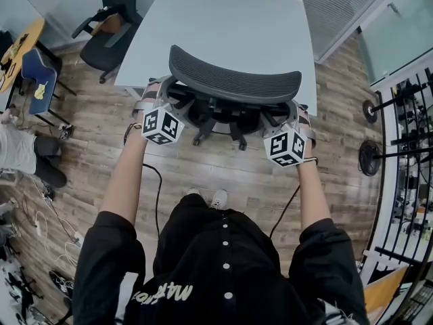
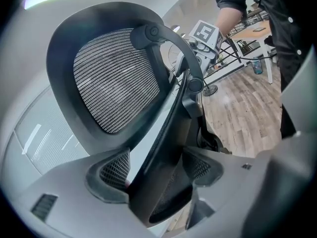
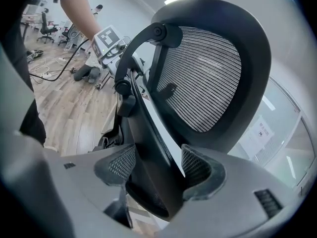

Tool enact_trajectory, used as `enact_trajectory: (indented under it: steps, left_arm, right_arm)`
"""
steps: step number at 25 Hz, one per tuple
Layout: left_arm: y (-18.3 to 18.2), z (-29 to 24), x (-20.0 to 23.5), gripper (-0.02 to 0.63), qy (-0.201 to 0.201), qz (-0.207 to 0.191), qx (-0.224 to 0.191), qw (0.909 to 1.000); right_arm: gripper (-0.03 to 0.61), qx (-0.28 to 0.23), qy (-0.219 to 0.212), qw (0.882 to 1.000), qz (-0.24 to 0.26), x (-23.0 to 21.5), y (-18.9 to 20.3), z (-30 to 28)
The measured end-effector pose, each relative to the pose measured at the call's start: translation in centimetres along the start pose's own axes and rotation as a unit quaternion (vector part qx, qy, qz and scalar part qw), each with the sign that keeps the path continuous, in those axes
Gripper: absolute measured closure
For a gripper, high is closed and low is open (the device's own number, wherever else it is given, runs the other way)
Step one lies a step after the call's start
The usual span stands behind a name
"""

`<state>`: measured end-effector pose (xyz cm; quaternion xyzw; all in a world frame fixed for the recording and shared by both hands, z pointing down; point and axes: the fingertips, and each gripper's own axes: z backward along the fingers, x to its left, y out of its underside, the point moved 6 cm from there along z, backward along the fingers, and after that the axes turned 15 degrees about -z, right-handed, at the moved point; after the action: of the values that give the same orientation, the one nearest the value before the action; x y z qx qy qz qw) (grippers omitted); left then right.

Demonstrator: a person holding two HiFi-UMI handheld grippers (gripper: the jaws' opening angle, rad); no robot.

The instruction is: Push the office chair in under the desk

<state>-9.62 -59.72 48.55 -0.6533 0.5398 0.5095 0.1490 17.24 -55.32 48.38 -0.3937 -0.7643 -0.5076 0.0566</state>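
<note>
A black mesh office chair [image 1: 233, 80] stands at the near edge of the white desk [image 1: 223, 19], its seat and base partly beneath the top. My left gripper [image 1: 154, 101] is shut on the left edge of the chair's back frame [image 2: 163, 148], which fills the gap between the jaws. My right gripper [image 1: 292, 117] is shut on the right edge of the back frame [image 3: 148, 148] in the same way. The mesh headrest [image 2: 114, 78] rises above the left jaws, and the headrest [image 3: 203, 73] also shows above the right jaws. The fingertips are hidden behind the chair in the head view.
A second black chair [image 1: 108, 26] sits at the desk's far left corner. A blue chair [image 1: 37, 73] and a yellow table [image 1: 20, 42] stand at the left, with a person on the floor [image 1: 20, 147]. Cables [image 1: 61, 235] lie at lower left. Round-based stands [image 1: 371, 158] are at the right.
</note>
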Motion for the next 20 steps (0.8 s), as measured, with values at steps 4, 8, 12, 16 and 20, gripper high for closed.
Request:
enact_trajectory:
  steps: [4, 8, 12, 16, 20]
  left_arm:
    - [0.05, -0.01, -0.02, 0.272, 0.0, -0.003, -0.008, 1.0]
    - [0.0, 0.01, -0.07, 0.272, 0.003, -0.001, -0.008, 1.0]
    - [-0.04, -0.07, -0.09, 0.273, 0.012, 0.005, -0.008, 0.9999]
    - [-0.06, -0.05, -0.02, 0.273, 0.024, 0.016, -0.01, 0.9995]
    - [0.0, -0.09, 0.07, 0.273, 0.046, 0.022, 0.0, 0.9987]
  right_arm:
    - [0.273, 0.007, 0.002, 1.0, -0.005, 0.1, 0.04, -0.02]
    - [0.273, 0.015, 0.001, 1.0, -0.01, 0.08, 0.07, -0.09]
    - [0.275, 0.023, -0.001, 1.0, -0.011, 0.03, 0.17, -0.12]
    - [0.276, 0.032, 0.004, 0.999, -0.009, 0.12, 0.21, -0.23]
    - [0.276, 0.038, 0.004, 0.999, -0.013, 0.18, 0.14, -0.39]
